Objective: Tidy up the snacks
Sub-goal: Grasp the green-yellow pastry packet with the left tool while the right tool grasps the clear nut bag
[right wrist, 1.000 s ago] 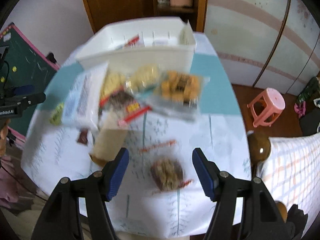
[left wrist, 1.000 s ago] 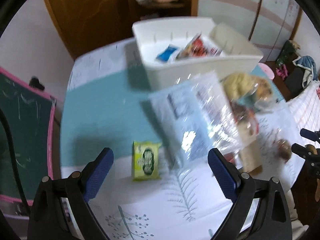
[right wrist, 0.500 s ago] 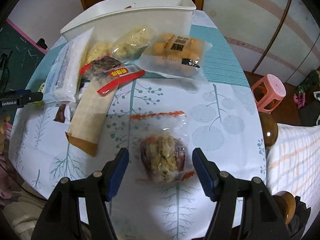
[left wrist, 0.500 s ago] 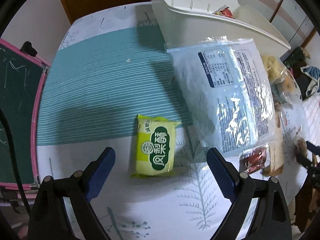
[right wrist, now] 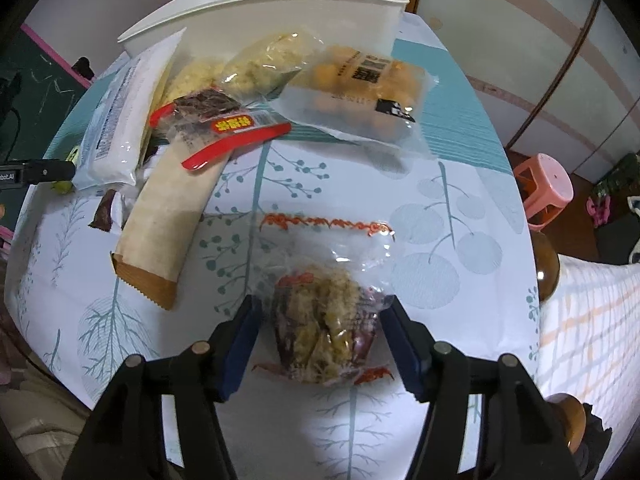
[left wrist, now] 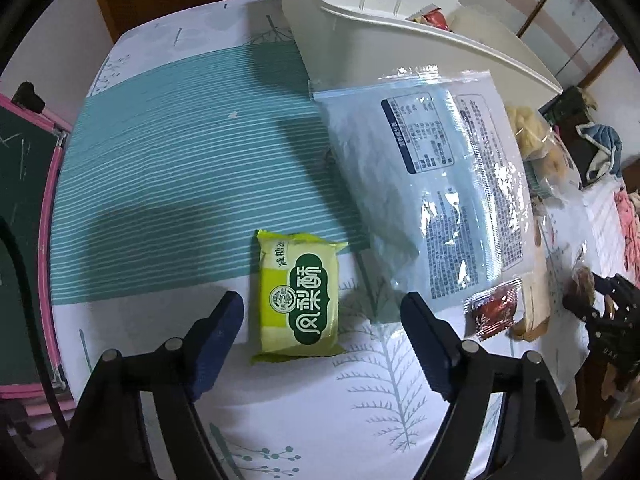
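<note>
A yellow-green pastry packet (left wrist: 298, 298) lies flat on the tablecloth. My left gripper (left wrist: 322, 310) is open, low over it, with a finger on each side and not touching. A clear bag of brown snack (right wrist: 326, 328) lies between the open fingers of my right gripper (right wrist: 322, 320), which stand close to its sides. The white plastic bin (left wrist: 360, 28) at the back of the table, also in the right wrist view (right wrist: 256, 4), holds a few packets.
A large pale blue bag (left wrist: 436, 196) leans by the bin. A small red sachet (left wrist: 494, 310) lies beside it. A tan wrapper (right wrist: 168, 216), a red-trimmed bag (right wrist: 216, 120), yellow puff bags (right wrist: 256, 64) and an orange snack bag (right wrist: 360, 88) lie mid-table. A pink stool (right wrist: 546, 188) stands on the floor.
Both grippers have come down and forward. The left now straddles the yellow-green packet. The right now straddles the clear snack bag and its fingers have narrowed a little.
</note>
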